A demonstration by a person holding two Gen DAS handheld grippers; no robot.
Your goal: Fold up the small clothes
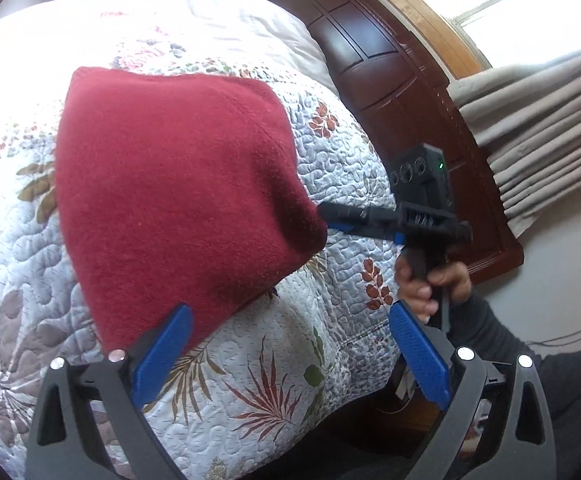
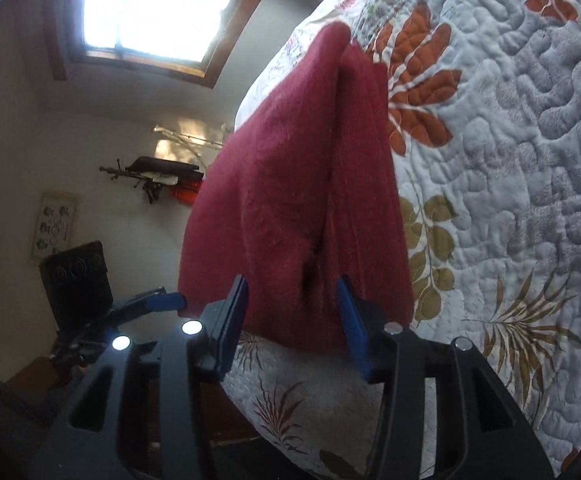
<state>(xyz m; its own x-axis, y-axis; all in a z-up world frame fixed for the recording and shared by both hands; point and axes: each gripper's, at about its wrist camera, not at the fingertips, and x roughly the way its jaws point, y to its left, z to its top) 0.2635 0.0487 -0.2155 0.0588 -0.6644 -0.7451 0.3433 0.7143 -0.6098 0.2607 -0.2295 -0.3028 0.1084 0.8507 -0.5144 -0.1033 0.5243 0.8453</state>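
Note:
A dark red fleece garment (image 1: 178,184) lies folded on the floral quilt (image 1: 330,360). In the left wrist view its right corner is raised and held at the tips of my right gripper (image 1: 324,216). From the right wrist camera, the thick folded edge of the garment (image 2: 290,184) sits pinched between the blue pads (image 2: 232,320) of my right gripper (image 2: 292,280). My left gripper (image 1: 290,310) stands wide open, its left finger just touching the garment's near corner, with nothing between the fingers. Its blue tip (image 2: 168,300) shows beside the garment's edge.
The quilt (image 2: 510,160) covers a bed that drops off at its near edge. A dark wooden headboard (image 1: 390,72) and beige curtains (image 1: 538,128) stand to the right. A person's hand (image 1: 430,280) holds the right gripper's handle. A bright window (image 2: 150,4) faces the right wrist camera.

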